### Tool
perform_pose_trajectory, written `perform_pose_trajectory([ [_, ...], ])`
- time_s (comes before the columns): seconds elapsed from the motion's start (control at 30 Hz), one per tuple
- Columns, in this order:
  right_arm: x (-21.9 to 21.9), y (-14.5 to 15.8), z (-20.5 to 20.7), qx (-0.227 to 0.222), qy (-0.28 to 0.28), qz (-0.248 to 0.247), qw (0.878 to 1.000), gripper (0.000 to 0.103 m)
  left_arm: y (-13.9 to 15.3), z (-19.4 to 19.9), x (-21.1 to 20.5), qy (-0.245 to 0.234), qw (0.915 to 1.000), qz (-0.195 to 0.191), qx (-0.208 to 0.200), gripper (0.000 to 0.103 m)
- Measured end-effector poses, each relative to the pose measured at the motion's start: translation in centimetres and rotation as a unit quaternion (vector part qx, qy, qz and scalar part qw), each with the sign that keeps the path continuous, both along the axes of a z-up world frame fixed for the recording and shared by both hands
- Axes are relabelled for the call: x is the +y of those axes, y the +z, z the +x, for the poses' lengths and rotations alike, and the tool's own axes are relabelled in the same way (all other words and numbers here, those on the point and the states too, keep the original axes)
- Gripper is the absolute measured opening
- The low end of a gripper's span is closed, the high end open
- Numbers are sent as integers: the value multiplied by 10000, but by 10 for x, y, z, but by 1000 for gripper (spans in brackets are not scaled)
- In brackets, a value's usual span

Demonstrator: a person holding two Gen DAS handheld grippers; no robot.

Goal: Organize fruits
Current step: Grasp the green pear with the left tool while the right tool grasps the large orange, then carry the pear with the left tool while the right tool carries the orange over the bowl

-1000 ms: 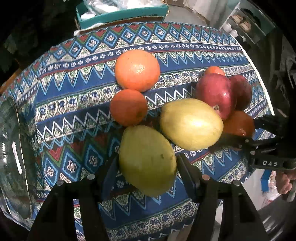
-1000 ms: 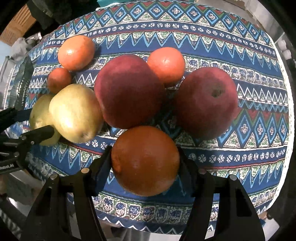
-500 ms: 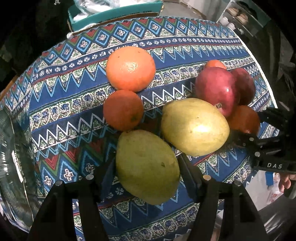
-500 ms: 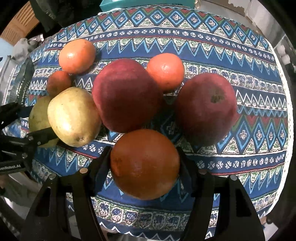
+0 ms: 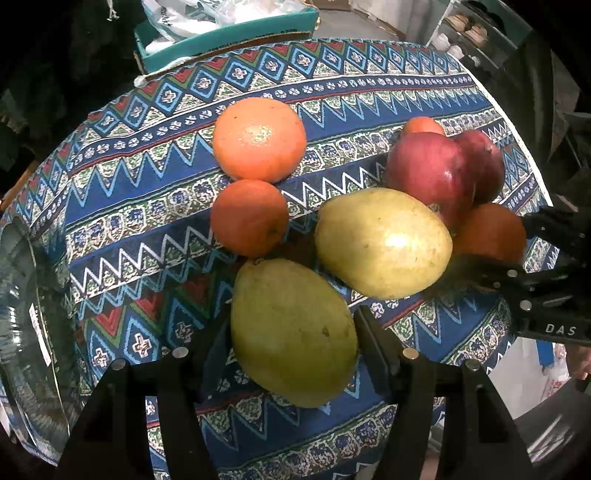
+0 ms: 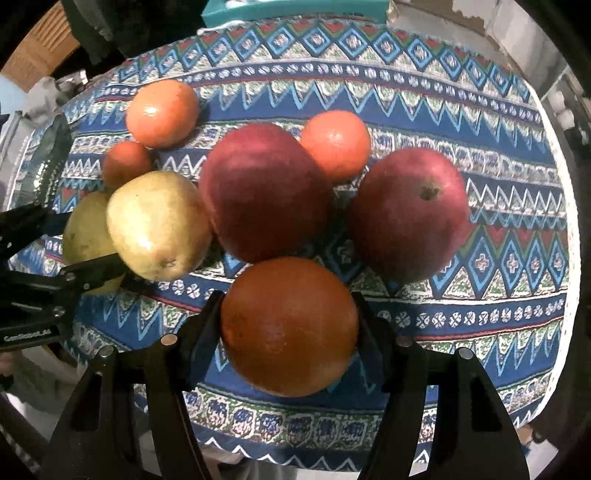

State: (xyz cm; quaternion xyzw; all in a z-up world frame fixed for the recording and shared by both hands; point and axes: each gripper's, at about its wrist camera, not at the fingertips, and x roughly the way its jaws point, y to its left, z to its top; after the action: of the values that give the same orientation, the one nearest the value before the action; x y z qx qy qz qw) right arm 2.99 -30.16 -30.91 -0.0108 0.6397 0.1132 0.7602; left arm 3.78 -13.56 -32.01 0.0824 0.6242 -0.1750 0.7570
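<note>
My left gripper point(image 5: 291, 325) is shut on a green pear point(image 5: 291, 343), its pads pressing both sides. A yellow pear point(image 5: 384, 243) lies just beyond it, touching two red apples point(image 5: 428, 173). A large orange point(image 5: 258, 138) and a small orange point(image 5: 249, 218) sit to the left of them. My right gripper point(image 6: 288, 306) is shut on a dark orange point(image 6: 288, 332) at the near edge of the patterned tablecloth point(image 6: 480, 317). Behind it lie the red apples point(image 6: 266, 192) and another orange point(image 6: 336, 144).
A clear glass bowl point(image 5: 22, 314) stands at the table's left edge. A teal box point(image 5: 221, 37) sits beyond the far edge and shelving point(image 5: 480, 26) at the back right. The cloth's right side point(image 6: 498, 166) is bare.
Both grips stay as they were. The views have shifted only slightly, and the loose fruits have not moved on the cloth.
</note>
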Motion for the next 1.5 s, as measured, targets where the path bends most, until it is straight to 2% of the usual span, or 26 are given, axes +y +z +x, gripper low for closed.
perform_pose_trajectory([
  [0.5,6,50,-17,-818,135,-55,9965,67,47,-9,17,181,9980,-126,-584,66],
  [0.7,12,79,-17,-1183,220,18,9927,66,70,-11,24,313,9958,-241,-831,66],
  [1.2,26,147,-17,-2006,298,303,9788,66,136,-19,40,323,9839,-403,-1712,66],
  [1.5,37,173,-13,-2291,313,396,9721,66,166,-24,56,435,9760,-530,-2068,66],
])
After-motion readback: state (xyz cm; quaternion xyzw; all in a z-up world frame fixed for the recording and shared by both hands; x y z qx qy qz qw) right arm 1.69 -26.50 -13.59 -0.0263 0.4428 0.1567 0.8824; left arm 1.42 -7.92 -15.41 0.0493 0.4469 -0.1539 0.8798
